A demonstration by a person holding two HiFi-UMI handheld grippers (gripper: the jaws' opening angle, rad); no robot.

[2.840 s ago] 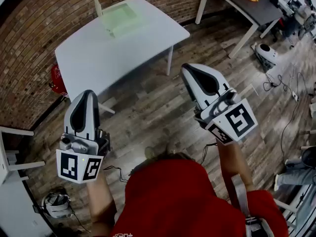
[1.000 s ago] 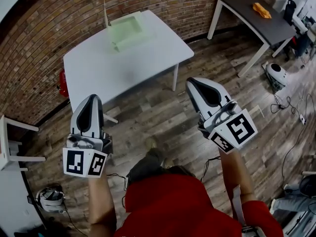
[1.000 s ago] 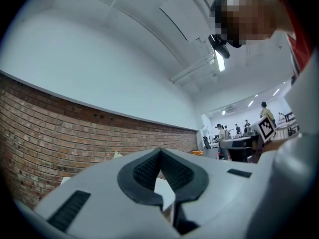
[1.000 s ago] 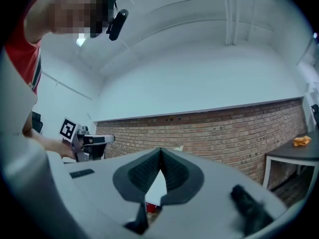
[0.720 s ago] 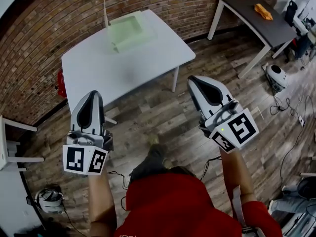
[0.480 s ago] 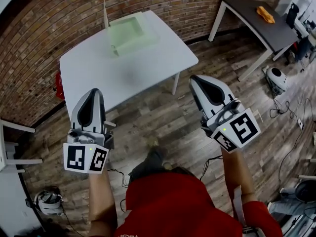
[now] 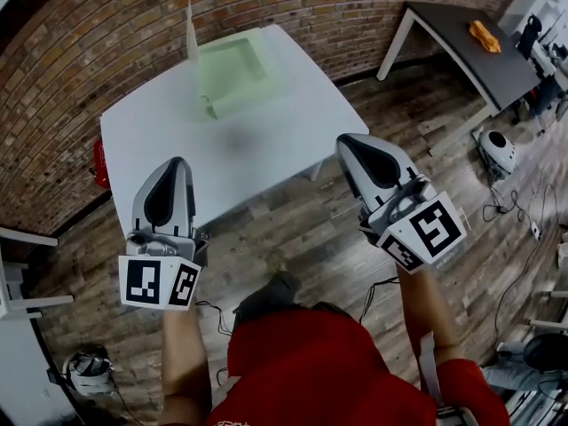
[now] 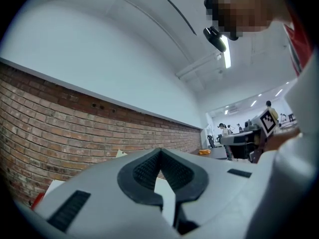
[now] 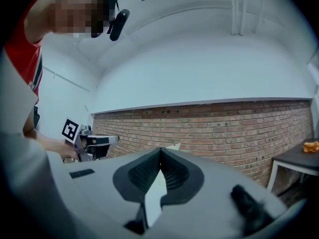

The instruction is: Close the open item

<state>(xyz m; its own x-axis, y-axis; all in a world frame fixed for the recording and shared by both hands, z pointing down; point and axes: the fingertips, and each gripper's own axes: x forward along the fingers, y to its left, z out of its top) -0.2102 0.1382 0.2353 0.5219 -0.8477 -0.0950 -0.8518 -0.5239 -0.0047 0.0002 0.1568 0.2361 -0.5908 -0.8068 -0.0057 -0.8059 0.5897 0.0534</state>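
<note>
**Hidden, cropped, too small**

The left gripper (image 8: 160, 153) and right gripper (image 9: 160, 152) fill their views' lower halves, hiding the box (image 7: 232, 71) except one pale corner (image 8: 121, 154). The head view's left edge crops white furniture (image 7: 11, 269). At upper right, the orange item (image 7: 485, 35) is too small to identify.

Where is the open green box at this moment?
In the head view the open green box sits at upper centre, on the far end of the white table, close to the brick wall; its lid stands upright.
</note>
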